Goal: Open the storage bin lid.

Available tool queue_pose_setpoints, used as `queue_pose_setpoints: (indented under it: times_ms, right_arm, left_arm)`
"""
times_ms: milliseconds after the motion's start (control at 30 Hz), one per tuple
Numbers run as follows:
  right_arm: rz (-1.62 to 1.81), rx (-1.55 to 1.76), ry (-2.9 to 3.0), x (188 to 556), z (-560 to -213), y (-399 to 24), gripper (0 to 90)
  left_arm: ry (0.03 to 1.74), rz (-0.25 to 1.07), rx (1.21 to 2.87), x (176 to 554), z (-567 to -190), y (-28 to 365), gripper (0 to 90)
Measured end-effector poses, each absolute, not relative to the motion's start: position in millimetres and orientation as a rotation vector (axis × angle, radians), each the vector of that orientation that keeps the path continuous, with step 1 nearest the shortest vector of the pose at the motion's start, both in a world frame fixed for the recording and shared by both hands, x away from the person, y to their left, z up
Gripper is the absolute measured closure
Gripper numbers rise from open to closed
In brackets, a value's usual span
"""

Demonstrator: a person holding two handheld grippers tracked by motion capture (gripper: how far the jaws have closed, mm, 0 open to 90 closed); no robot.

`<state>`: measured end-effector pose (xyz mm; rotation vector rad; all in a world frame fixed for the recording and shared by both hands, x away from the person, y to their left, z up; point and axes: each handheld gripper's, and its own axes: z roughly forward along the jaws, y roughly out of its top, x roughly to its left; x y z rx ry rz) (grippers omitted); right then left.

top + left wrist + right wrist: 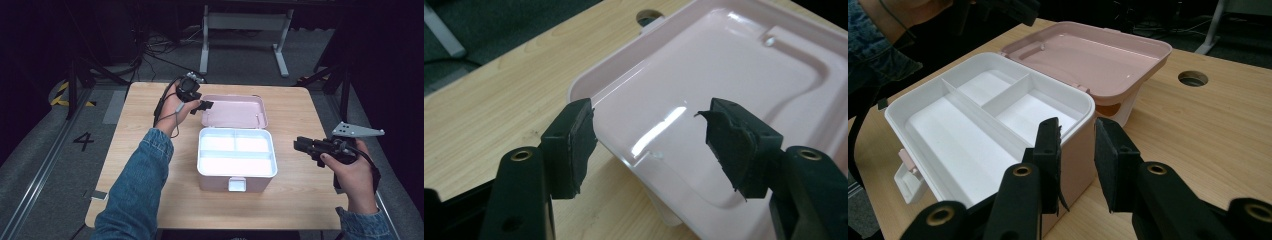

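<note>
So there's a pink storage box (236, 172) sitting about mid-tabletop (135, 150), wide open, with its pink lid (235, 111) flopped back flat behind it on the far side. Inside sits a white tray (973, 115) split into one long compartment along the front and two smaller ones behind it, all of them bare. A little white latch (237, 184) hangs off the front wall facing the person. The left tongs (204, 106) are up at the lid's left corner, and in the left gripper view the two black pads are spread apart with the lid's corner and rim sitting right in the gap, but the pads aren't pressing on it, so nothing's pinched. The right tongs (299, 145) hover off to the right of the box, well apart from it in the high view, pointing toward it; in the right gripper view their jaws stand with a narrow gap and nothing between them, the box's near corner just beyond the tips. Denim sleeves (140, 185) on both arms, and a round cable hole (1193, 78) in the tabletop past the lid.
</note>
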<state>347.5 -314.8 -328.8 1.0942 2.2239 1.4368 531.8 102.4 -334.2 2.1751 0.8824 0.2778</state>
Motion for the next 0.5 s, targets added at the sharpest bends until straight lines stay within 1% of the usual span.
queue_pose_setpoints:
  times_ms: [267, 300, 367, 467, 500]
  right_arm:
    - [1.451, 1.073, 2.232, 355.3, -326.9, -311.5, 72.1]
    - [1.451, 1.073, 2.232, 355.3, -326.9, -311.5, 72.1]
    - [1.448, 1.08, 2.238, 359.7, -326.4, -311.6, 71.4]
    - [1.444, 1.085, 2.235, 364.7, -326.1, -311.9, 71.2]
    - [1.439, 1.085, 2.236, 366.7, -326.2, -312.3, 71.1]
  left_arm:
    - [0.784, 0.345, 2.143, 474.2, -295.6, 126.8, 34.5]
    - [0.784, 0.345, 2.143, 474.2, -295.6, 126.8, 34.3]
    - [0.757, 0.358, 2.151, 452.5, -286.3, 136.9, 33.8]
    - [0.736, 0.371, 2.16, 435.9, -280.9, 146.0, 33.4]
    - [0.736, 0.371, 2.16, 435.9, -280.9, 146.0, 33.3]
